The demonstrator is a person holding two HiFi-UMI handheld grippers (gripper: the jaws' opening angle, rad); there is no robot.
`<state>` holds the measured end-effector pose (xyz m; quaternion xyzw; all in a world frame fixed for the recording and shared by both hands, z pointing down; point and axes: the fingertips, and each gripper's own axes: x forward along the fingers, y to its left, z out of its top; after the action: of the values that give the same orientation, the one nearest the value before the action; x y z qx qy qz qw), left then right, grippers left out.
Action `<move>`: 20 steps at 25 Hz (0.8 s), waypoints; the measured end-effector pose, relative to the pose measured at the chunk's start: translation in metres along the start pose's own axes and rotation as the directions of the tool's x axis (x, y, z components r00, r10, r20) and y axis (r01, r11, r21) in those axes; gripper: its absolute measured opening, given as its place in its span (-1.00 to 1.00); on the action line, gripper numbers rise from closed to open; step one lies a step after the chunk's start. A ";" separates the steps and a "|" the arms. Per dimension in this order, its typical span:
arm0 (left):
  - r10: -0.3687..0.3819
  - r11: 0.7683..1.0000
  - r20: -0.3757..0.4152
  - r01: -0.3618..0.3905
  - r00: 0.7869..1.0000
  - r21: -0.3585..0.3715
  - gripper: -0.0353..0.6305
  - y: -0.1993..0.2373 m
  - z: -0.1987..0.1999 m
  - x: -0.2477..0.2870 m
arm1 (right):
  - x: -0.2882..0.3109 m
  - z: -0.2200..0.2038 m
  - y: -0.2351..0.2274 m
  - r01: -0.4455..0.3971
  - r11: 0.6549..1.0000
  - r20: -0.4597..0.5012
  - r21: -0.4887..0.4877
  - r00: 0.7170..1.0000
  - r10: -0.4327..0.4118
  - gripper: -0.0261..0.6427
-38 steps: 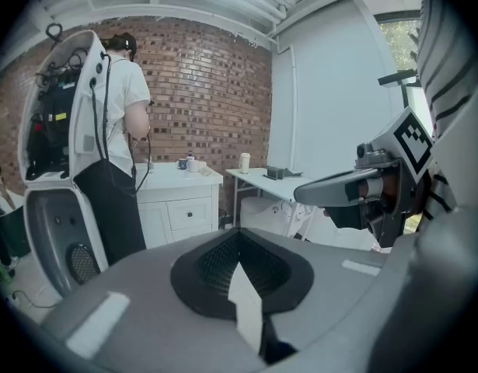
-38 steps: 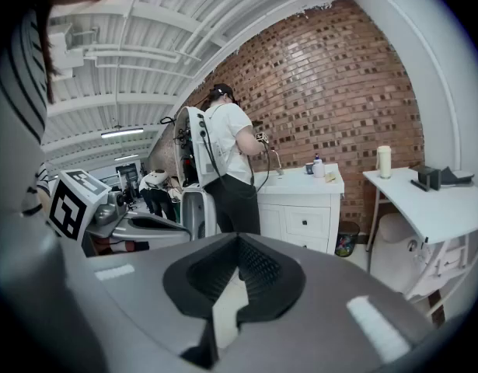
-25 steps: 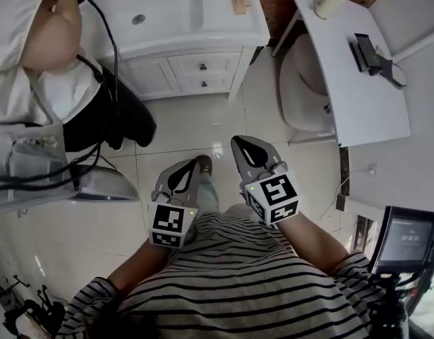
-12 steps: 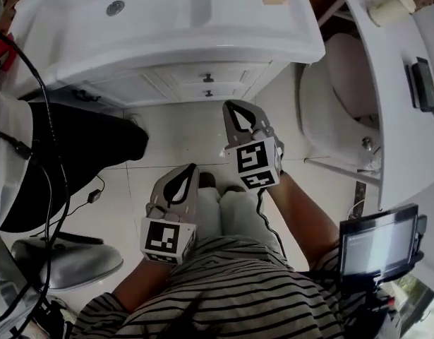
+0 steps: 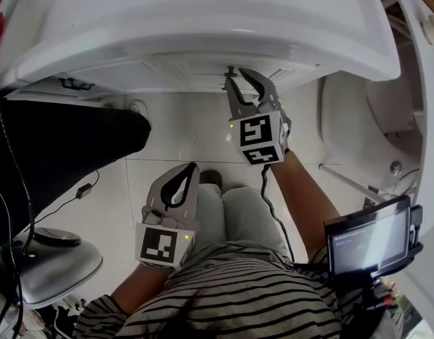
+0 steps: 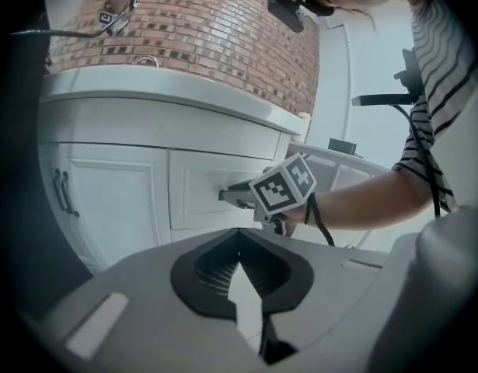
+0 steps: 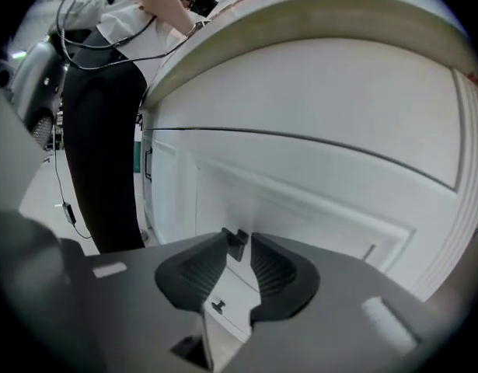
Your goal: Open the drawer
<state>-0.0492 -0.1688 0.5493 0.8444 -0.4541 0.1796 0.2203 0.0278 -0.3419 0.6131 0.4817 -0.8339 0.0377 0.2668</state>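
The white painted, panelled drawer (image 7: 316, 208) sits under the smooth white basin top (image 5: 202, 20) with its long axis sideways and its flat face toward the person. Its small dark knob (image 7: 236, 244) stands between the ribbed jaws of the right gripper (image 7: 239, 241) — opening, untouched. The left gripper (image 5: 191, 168) is clenched, empty.

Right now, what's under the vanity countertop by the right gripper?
Under the countertop: a white drawer front, its dark knob between the opening jaws of the right gripper. A second knob sits lower. Drawer contents hidden: it is shut.
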 end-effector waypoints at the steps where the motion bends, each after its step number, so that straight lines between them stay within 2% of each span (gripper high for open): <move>1: 0.003 1.000 0.002 -0.003 1.000 -0.003 -0.85 0.001 0.000 0.000 | -0.001 0.001 0.002 -0.004 1.000 0.004 -0.011 1.000 0.004 -0.72; 12: 0.012 1.000 -0.018 -0.012 1.000 -0.022 -0.85 -0.001 -0.005 -0.011 | -0.012 -0.015 0.031 -0.079 0.997 -0.025 -0.027 0.997 0.078 -0.76; 20: 0.005 1.000 -0.028 -0.006 1.000 -0.023 -0.85 -0.030 0.005 -0.052 | -0.089 -0.042 0.092 -0.165 0.986 -0.103 0.000 0.981 0.165 -0.77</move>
<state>-0.0502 -0.1208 0.5129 0.8379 -0.4555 0.1869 0.2358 0.0045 -0.2102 0.6240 0.4072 -0.8564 0.0810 0.3070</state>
